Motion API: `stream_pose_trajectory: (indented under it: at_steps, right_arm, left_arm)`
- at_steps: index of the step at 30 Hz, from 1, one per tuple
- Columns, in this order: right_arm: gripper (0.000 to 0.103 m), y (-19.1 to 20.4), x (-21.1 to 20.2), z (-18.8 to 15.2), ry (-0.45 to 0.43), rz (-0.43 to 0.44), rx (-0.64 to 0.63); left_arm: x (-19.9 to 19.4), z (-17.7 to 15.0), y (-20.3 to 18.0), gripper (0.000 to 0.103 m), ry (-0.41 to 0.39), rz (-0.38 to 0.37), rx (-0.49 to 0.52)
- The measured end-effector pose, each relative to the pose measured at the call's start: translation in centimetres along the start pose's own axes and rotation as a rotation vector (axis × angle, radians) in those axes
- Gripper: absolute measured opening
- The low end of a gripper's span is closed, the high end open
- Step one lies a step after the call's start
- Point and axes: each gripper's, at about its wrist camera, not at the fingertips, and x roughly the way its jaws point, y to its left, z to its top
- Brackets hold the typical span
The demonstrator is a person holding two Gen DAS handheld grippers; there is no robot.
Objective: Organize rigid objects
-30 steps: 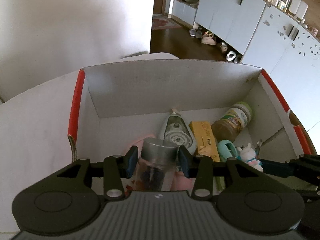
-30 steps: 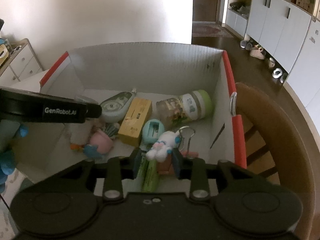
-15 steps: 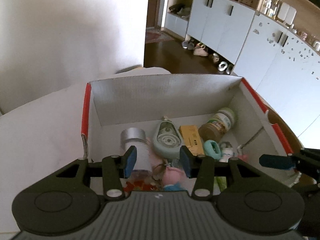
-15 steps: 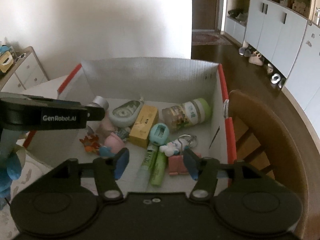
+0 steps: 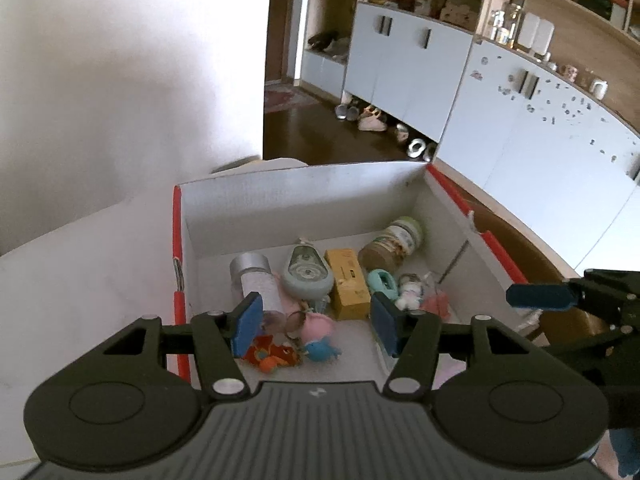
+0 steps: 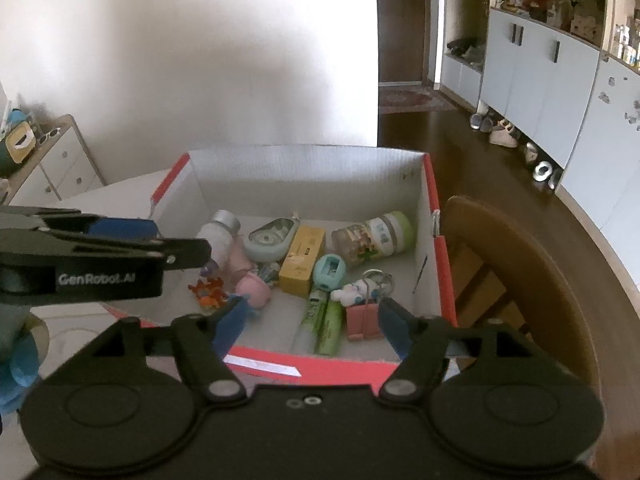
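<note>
a: release step, by the look of it. the left gripper (image 5: 314,330) stands part-open above the near end of the red-edged cardboard box (image 5: 304,184), nothing between its blue pads, and its jaws have just been opening.

b: and the right gripper (image 6: 312,326)?

a: same story, only wider. its jaws have just been opening too, and they are empty. the pink binder clip (image 6: 363,320) and the white bunny keychain (image 6: 354,290) lie on the box floor below and beyond its pads, untouched.

b: so where are the things?

a: all inside the box. the silver-capped bottle (image 5: 256,280) lies on its side near the left wall, the grey-green tape dispenser (image 5: 306,272) just beside it, then the yellow carton (image 5: 347,282), the teal sharpener (image 5: 382,282) and the green-lidded jar (image 5: 394,240) tipped over toward the far right corner. the pink pig toy (image 5: 314,330) and the orange figure (image 5: 272,354) sit near the front, with two green tubes (image 6: 324,322) by the clip.

b: next move?

a: likely both grippers clear the rim and go for whatever is left on the surface. neither view shows a loose item there, so that needs a look round first. the jaws ought to stay apart on the way out so a pad does not snag a key ring.
</note>
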Motion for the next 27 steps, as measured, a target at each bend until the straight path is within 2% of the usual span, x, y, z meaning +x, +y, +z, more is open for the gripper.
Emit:
stream_pose_trajectory:
  at_steps: [2,4,11,13,21,25,27]
  right_arm:
    - [0.076,0.1,-0.5,-0.3,-0.009,-0.003,0.006]
    - [0.079,0.3,-1.2,-0.5,-0.021,-0.003,0.008]
    - [0.089,0.9,-3.7,-1.4,-0.068,0.009,0.010]
    - [0.091,1.0,-4.4,-1.7,-0.080,0.018,0.012]
    - [0.101,1.6,-7.5,-3.1,-0.147,0.042,0.003]
    - [0.103,2.0,-8.9,-3.7,-0.194,0.043,-0.029]
    - [0.103,2.1,-9.5,-4.0,-0.207,0.053,-0.030]
  left_arm:
    - [-0.7,-0.3,-0.2,0.059,-0.005,-0.009,0.007]
    - [-1.4,-0.7,-0.3,0.066,-0.011,-0.015,0.009]
    - [-3.9,-2.0,-0.1,0.068,-0.035,-0.022,0.000]
    - [-4.5,-2.4,0.1,0.082,-0.036,-0.032,-0.008]
    - [-6.5,-4.5,0.4,0.083,-0.036,-0.062,-0.039]
    - [-7.6,-5.2,0.1,0.099,-0.049,-0.055,-0.036]
    - [-8.3,-5.6,0.0,0.100,-0.063,-0.054,-0.034]
